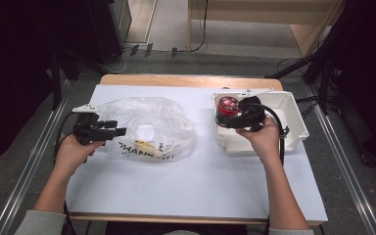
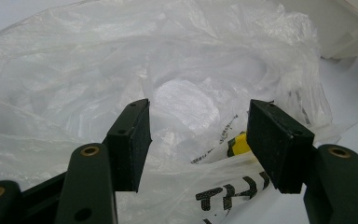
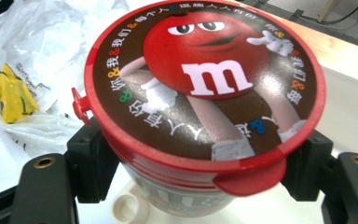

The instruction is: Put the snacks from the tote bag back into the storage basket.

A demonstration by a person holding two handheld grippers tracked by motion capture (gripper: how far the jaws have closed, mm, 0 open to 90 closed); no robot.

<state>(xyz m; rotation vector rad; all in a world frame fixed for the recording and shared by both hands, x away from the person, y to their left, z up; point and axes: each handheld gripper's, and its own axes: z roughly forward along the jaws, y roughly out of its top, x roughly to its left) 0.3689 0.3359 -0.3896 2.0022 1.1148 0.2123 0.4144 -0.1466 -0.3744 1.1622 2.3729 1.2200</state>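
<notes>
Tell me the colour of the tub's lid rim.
Red: the tub has a red lid rim around a brown top with a red character, clearest in the right gripper view.

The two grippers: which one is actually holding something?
The right gripper: its jaws clamp the red-lidded candy tub over the white bin. The left gripper stands open, empty, before the plastic bag.

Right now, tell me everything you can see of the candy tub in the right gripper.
The candy tub is a round container with a red lid, its top printed with a red M&M character on brown, ringed by small Chinese text. A small red tab juts from the rim at one side and a wider lip at the front. It stands upright, lid closed, over the white bin. The right gripper clamps its body just under the lid, a jaw on each side.
</notes>
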